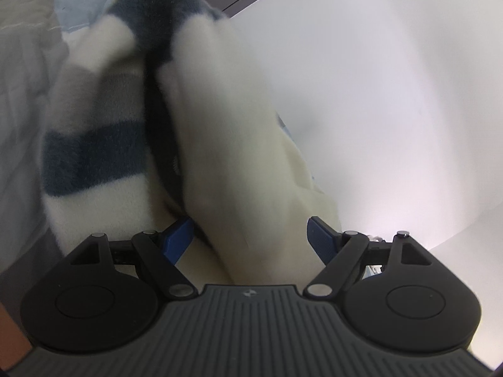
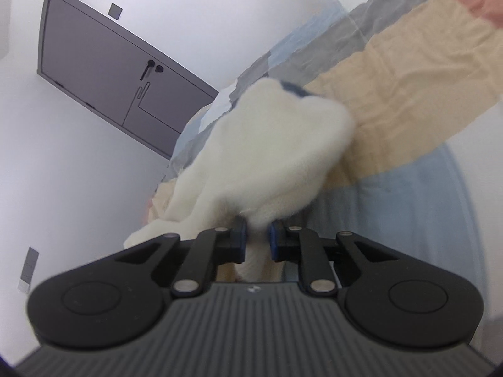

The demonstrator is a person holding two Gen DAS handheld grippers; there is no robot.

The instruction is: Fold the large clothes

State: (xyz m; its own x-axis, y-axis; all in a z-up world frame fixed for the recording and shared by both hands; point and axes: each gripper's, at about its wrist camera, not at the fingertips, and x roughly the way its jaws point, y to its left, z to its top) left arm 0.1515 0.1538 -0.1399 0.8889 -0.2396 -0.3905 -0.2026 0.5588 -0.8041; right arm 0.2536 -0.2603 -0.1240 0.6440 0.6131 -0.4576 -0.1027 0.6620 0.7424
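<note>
**Right claw bites the fleece, left stands wide**

The right gripper (image 2: 257,240) had pinched nearly shut on a cream tuft of the fluffy cream, grey and navy-striped fleece garment (image 1: 217,119), which ran lengthwise straight ahead of both claws over the patchwork bedspread (image 2: 408,94). The left gripper (image 1: 250,238) gaped wide, fabric lying loose between its blue pads (image 1: 177,238), unpressed.

The right hand-held gripper (image 2: 258,235) has its blue pads (image 2: 242,235) pinched close on a fold of fluffy cream garment (image 2: 267,154), which bunches up ahead of the fingers with a dark blue patch at its far edge. Beneath lies a bed cover (image 2: 408,100) in tan, grey and pale blue blocks. A grey door (image 2: 103,72) stands in the white wall at left
</note>
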